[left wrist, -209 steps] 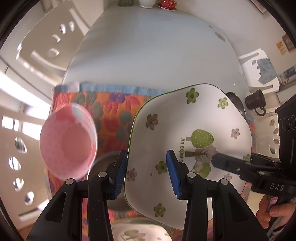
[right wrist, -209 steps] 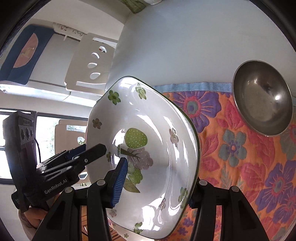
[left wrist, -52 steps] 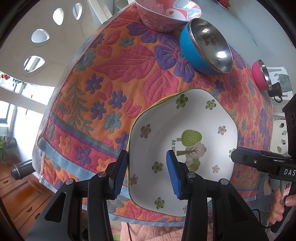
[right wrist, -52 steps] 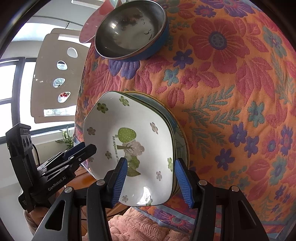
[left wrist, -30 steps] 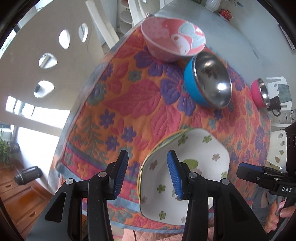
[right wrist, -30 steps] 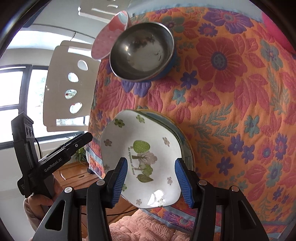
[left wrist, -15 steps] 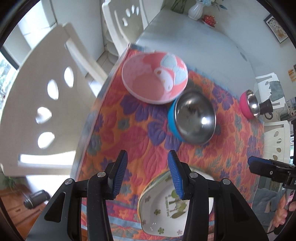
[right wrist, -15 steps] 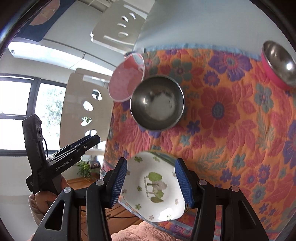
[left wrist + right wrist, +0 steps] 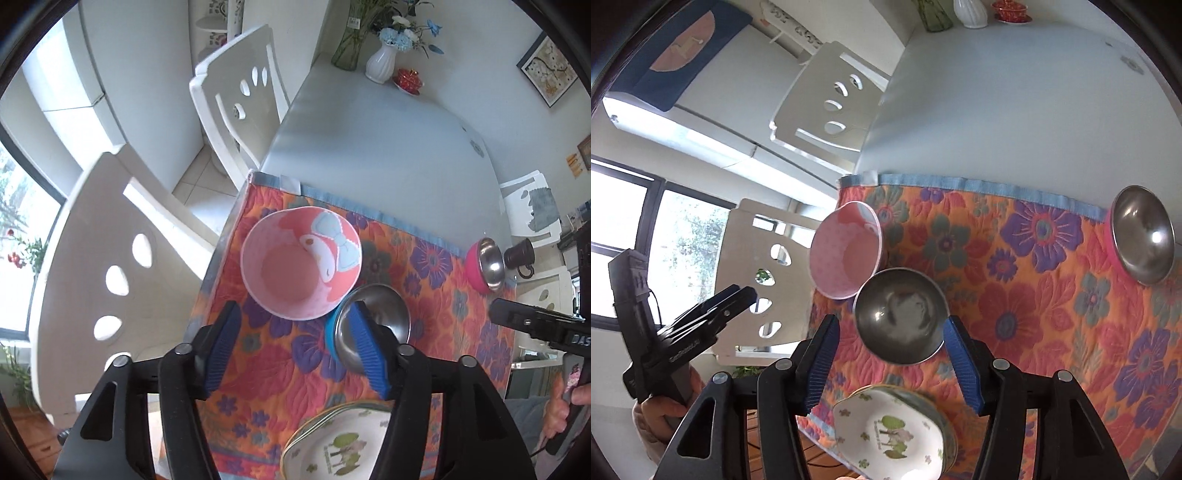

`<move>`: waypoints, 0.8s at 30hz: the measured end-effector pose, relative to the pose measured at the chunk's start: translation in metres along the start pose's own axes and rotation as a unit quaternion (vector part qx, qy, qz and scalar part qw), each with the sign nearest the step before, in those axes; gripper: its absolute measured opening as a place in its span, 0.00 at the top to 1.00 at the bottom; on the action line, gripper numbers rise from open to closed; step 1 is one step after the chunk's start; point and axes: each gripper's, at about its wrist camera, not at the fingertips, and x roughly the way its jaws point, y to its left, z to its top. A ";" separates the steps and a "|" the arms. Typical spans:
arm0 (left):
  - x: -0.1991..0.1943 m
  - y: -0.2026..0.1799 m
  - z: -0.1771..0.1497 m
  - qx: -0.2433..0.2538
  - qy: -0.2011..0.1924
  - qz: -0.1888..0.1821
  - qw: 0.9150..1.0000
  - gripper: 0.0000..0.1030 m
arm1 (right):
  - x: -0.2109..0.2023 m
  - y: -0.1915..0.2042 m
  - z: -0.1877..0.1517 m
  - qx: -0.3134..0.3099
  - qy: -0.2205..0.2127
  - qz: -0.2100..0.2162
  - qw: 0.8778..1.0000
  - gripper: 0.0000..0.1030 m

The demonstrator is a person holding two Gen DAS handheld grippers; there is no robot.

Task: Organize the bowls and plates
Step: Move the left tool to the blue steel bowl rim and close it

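Observation:
The white tree-print plate (image 9: 340, 450) lies on top of the plate stack (image 9: 890, 432) at the near edge of the floral cloth (image 9: 436, 258), free of both grippers. Beyond it stand a pink cartoon bowl (image 9: 299, 262) (image 9: 846, 251), a blue steel bowl (image 9: 391, 314) (image 9: 899, 321) touching it, and a pink steel bowl (image 9: 485, 264) (image 9: 1141, 236) at the far right. My left gripper (image 9: 294, 314) hovers high over the pink bowl, jaws opening and empty. My right gripper (image 9: 892, 326) hovers over the blue steel bowl, jaws opening and empty.
The grey table (image 9: 369, 147) runs on past the cloth, with a white vase (image 9: 382, 61), a green vase (image 9: 345, 51) and a red dish (image 9: 408, 79) at its far end. White chairs (image 9: 240, 107) stand along the left. A dark mug (image 9: 521, 254) sits at the right.
Both grippers have let go of the tree-print plate, left it on the stack and risen well above the table. Both pairs of jaws now stand wider.

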 end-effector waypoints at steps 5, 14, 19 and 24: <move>0.041 -0.007 -0.010 -0.001 0.041 0.000 0.999 0.42 | 0.039 -0.022 0.003 0.035 0.028 0.012 0.999 0.45; 0.096 -0.022 -0.045 -0.020 0.085 0.017 0.996 0.42 | 0.117 -0.052 -0.003 0.056 0.091 0.006 0.994 0.45; 0.116 -0.026 -0.055 -0.032 0.092 0.034 0.995 0.44 | 0.148 -0.063 -0.002 0.055 0.114 0.003 0.992 0.45; 0.131 -0.025 -0.057 -0.050 0.097 0.041 0.993 0.44 | 0.159 -0.068 0.002 0.052 0.117 0.003 0.992 0.45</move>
